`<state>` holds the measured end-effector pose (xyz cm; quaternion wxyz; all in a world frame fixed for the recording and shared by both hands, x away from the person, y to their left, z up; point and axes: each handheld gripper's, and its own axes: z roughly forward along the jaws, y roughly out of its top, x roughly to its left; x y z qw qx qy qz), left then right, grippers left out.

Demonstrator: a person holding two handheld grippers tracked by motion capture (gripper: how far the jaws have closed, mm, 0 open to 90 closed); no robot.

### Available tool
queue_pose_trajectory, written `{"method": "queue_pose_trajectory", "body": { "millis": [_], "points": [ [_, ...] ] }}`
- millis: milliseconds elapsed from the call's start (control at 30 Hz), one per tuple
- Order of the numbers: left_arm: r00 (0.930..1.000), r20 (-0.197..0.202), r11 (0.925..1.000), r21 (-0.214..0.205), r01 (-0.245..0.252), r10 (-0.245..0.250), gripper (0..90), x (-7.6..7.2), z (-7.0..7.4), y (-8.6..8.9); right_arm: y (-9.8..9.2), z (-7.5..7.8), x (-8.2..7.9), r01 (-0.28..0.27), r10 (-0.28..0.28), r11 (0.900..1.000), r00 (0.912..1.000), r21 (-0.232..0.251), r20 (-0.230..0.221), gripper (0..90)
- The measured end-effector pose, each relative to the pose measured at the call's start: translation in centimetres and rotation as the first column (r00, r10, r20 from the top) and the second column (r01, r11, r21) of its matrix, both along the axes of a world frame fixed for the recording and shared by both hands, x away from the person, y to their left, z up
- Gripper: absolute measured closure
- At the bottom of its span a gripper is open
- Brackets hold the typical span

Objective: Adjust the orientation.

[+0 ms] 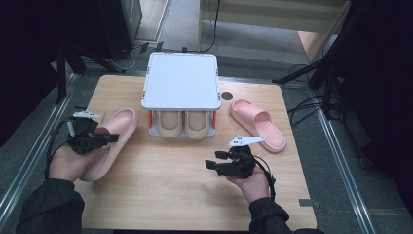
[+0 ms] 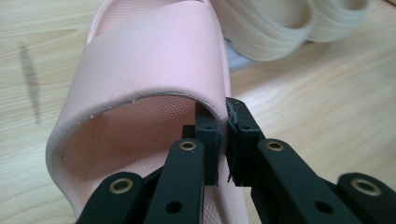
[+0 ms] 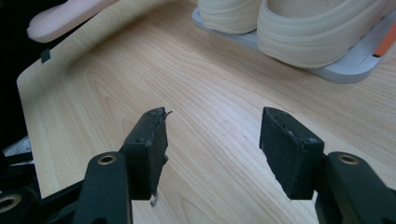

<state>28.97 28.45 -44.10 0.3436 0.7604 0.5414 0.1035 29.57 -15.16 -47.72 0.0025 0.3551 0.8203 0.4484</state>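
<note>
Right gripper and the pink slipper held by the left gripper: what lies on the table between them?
In the high view, only bare wooden table lies between the right gripper and the held pink slipper; the rack with beige slippers stands farther back.

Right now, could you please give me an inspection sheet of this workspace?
Surface: wooden table, bare in front.
Job's things: left pink slipper gripped by its strap; right pink slipper lying apart; white shoe rack holding two beige slippers underneath.
Clutter: nothing seen.
Grippers: left gripper shut on the strap edge; right gripper open, empty, above the table.
Cables: one trails from each gripper; more on the floor.
Surroundings: grey floor, dark stands beside the table.
</note>
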Motion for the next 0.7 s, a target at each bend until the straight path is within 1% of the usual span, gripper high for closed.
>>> {"method": "queue_pose_trajectory", "body": {
  "millis": [67, 133, 200, 233, 300, 367, 433, 533, 567, 600, 667, 700],
  "points": [
    [0.9997, 0.006, 0.9997, -0.003, 0.025, -0.025, 84.3, -0.6, 0.1, -0.6, 0.1, 0.0, 0.1, -0.002, 0.002, 1.0000, 1.0000, -0.003, -0.002, 42.1],
    [0.9979, 0.017, 0.9980, -0.003, 0.063, -0.063, 84.3, -1.2, 0.2, -1.4, 0.3, 0.0, 0.1, -0.002, 0.002, 1.0000, 1.0000, 0.000, -0.006, 42.8],
    [0.9948, 0.028, 0.9952, 0.007, 0.098, -0.098, 84.2, -1.7, 0.4, -2.0, 0.3, -0.1, 0.1, -0.005, 0.005, 1.0000, 0.9999, 0.005, -0.016, 42.9],
    [0.9922, 0.030, 0.9926, 0.011, 0.121, -0.121, 84.2, -1.9, 0.5, -2.4, 0.4, -0.1, 0.1, -0.006, 0.006, 1.0000, 0.9999, 0.005, -0.015, 42.8],
    [0.9883, 0.031, 0.9887, 0.019, 0.149, -0.149, 84.2, -2.3, 0.7, -3.0, 0.3, 0.0, 0.1, -0.006, 0.006, 0.9999, 0.9999, 0.009, -0.014, 42.8],
    [0.9861, 0.033, 0.9865, 0.022, 0.162, -0.163, 84.2, -2.6, 0.7, -3.6, 0.3, 0.0, 0.1, -0.004, 0.004, 1.0000, 0.9999, 0.007, -0.016, 42.7],
    [0.9822, 0.029, 0.9826, 0.018, 0.185, -0.186, 84.2, -2.9, 0.6, -4.3, 0.3, 0.0, 0.1, -0.002, 0.002, 1.0000, 0.9999, 0.007, -0.014, 42.8],
    [0.9719, 0.020, 0.9719, 0.021, 0.234, -0.235, 84.1, -3.4, 0.5, -5.6, 0.3, 0.0, 0.1, -0.004, 0.004, 1.0000, 0.9999, 0.007, -0.016, 42.7],
    [0.9697, 0.022, 0.9698, 0.022, 0.243, -0.243, 84.1, -3.5, 0.5, -5.9, 0.4, -0.1, 0.1, -0.006, 0.006, 1.0000, 0.9999, 0.006, -0.012, 42.9],
    [0.9650, 0.018, 0.9651, 0.018, 0.261, -0.262, 84.1, -3.6, 0.3, -6.4, 0.4, -0.1, 0.1, -0.007, 0.007, 1.0000, 0.9999, 0.006, -0.012, 43.2],
    [0.9603, 0.014, 0.9603, 0.017, 0.278, -0.279, 84.1, -3.7, 0.2, -7.1, 0.5, -0.1, 0.0, -0.009, 0.009, 0.9999, 0.9999, 0.006, -0.014, 43.4],
    [0.9569, 0.011, 0.9568, 0.023, 0.290, -0.290, 84.0, -3.8, 0.0, -7.7, 0.5, -0.1, 0.0, -0.010, 0.010, 0.9999, 0.9999, 0.006, -0.014, 43.4]
  ]
}}
